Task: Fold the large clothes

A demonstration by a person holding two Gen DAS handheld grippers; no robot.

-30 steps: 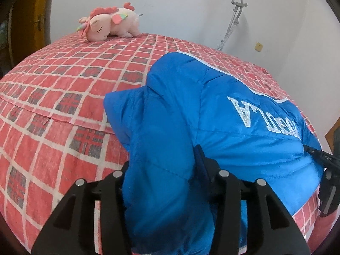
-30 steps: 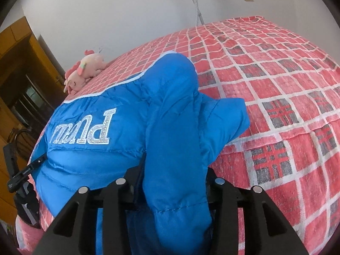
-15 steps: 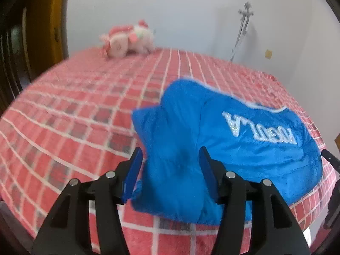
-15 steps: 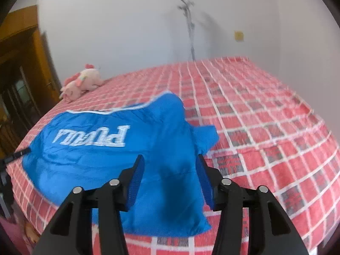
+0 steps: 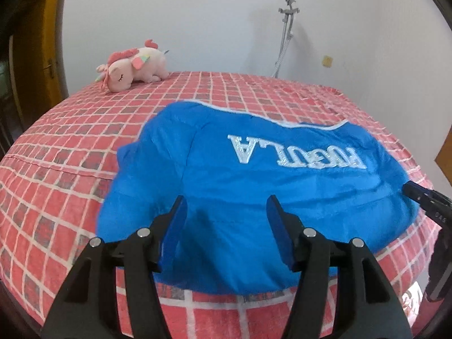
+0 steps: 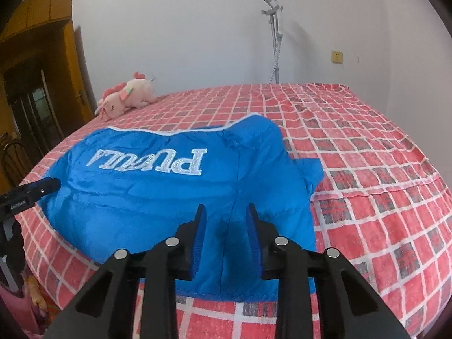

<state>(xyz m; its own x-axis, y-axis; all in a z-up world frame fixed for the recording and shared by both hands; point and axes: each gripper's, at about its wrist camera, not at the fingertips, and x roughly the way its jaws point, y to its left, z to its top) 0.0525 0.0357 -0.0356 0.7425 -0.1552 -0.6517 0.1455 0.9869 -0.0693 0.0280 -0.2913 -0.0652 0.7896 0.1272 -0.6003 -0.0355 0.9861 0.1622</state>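
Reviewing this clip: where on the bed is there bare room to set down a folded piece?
Free: the checked bedspread between the blue jacket and the far wall, and the strip between the jacket and the plush unicorn. Crowded: the near edge, where the jacket lies under both grippers.

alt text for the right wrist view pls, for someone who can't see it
A blue padded jacket with white lettering lies folded on a bed with a red checked cover. In the foreground the right tool hangs above the jacket's near edge, jaws closing with nothing between them. A pink plush unicorn lies at the far left by a white wall.
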